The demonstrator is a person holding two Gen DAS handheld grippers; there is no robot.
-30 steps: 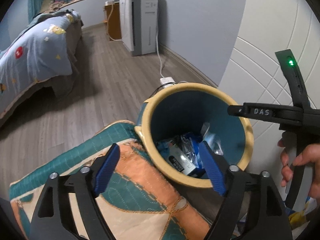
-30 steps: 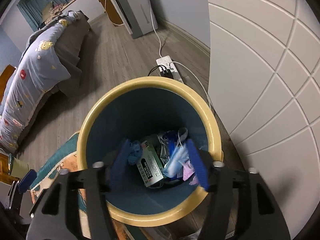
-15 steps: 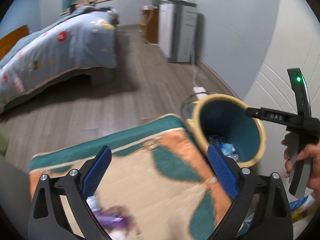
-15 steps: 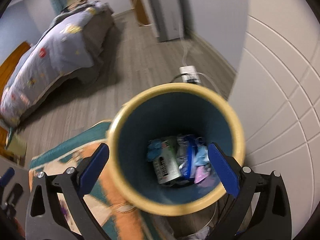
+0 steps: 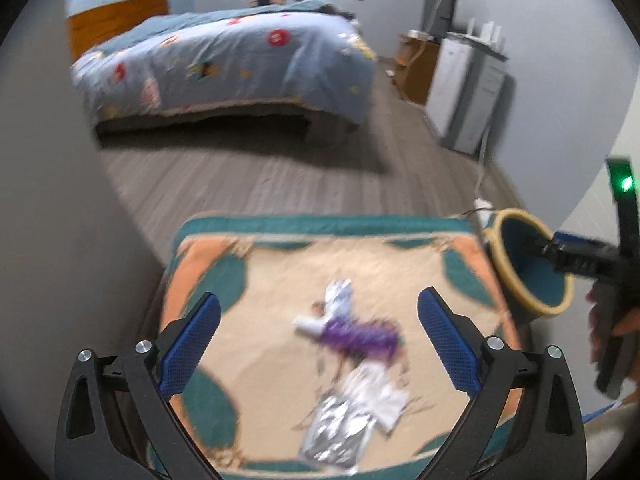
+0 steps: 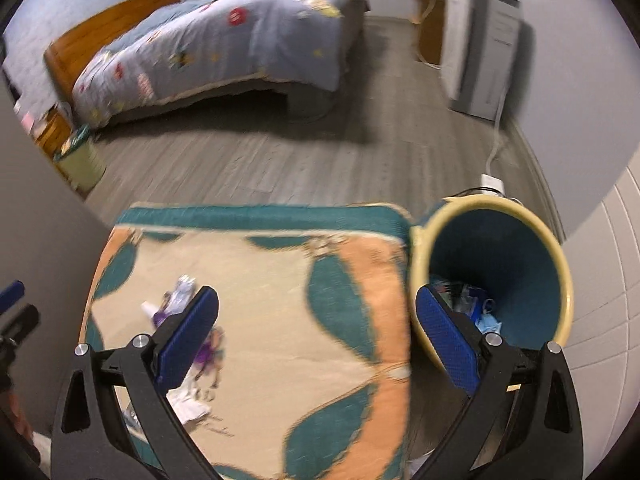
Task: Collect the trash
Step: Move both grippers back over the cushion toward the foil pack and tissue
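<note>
Loose trash lies on a teal, orange and cream rug (image 5: pixel 280 272): a purple wrapper (image 5: pixel 360 334), a silver foil wrapper (image 5: pixel 340 432) and a small whitish piece (image 5: pixel 338 296). My left gripper (image 5: pixel 318 298) hovers above this litter, wide open and holding nothing. The yellow-rimmed teal bin (image 5: pixel 498 252) stands off the rug's right corner. In the right wrist view the bin (image 6: pixel 488 202) holds several wrappers (image 6: pixel 476 304). My right gripper (image 6: pixel 316 292) is open and empty, over the rug (image 6: pixel 280 280) beside the bin. The purple wrapper (image 6: pixel 206 354) shows partly behind its left finger.
A bed (image 5: pixel 224 60) with a blue patterned quilt fills the back. A grey cabinet (image 5: pixel 468 96) and a power strip (image 5: pixel 482 204) sit along the right wall. A small green bin (image 6: pixel 78 160) is by the bed. A hand (image 5: pixel 612 328) holds the right gripper's handle.
Both grippers have drawn back from over the bin and swung left to the rug. The right jaws have spread wider. The litter on the rug has come into view.
</note>
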